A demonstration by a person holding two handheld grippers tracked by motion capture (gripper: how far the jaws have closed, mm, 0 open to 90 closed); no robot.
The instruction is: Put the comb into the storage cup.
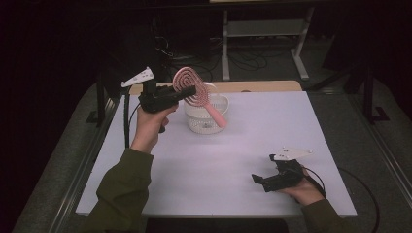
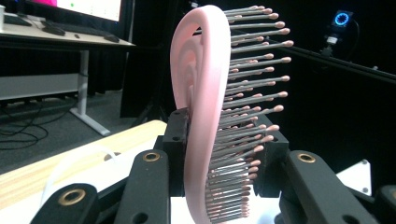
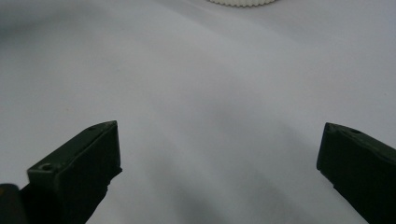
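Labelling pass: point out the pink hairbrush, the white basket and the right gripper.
pink hairbrush (image 1: 186,82), high view, on the round head.
white basket (image 1: 199,124), high view, on the front wall.
right gripper (image 1: 255,178), high view, between the open jaw tips.

The right gripper (image 3: 219,172) hangs wide open over the white table (image 3: 196,93), basket rim (image 3: 240,2) beyond.
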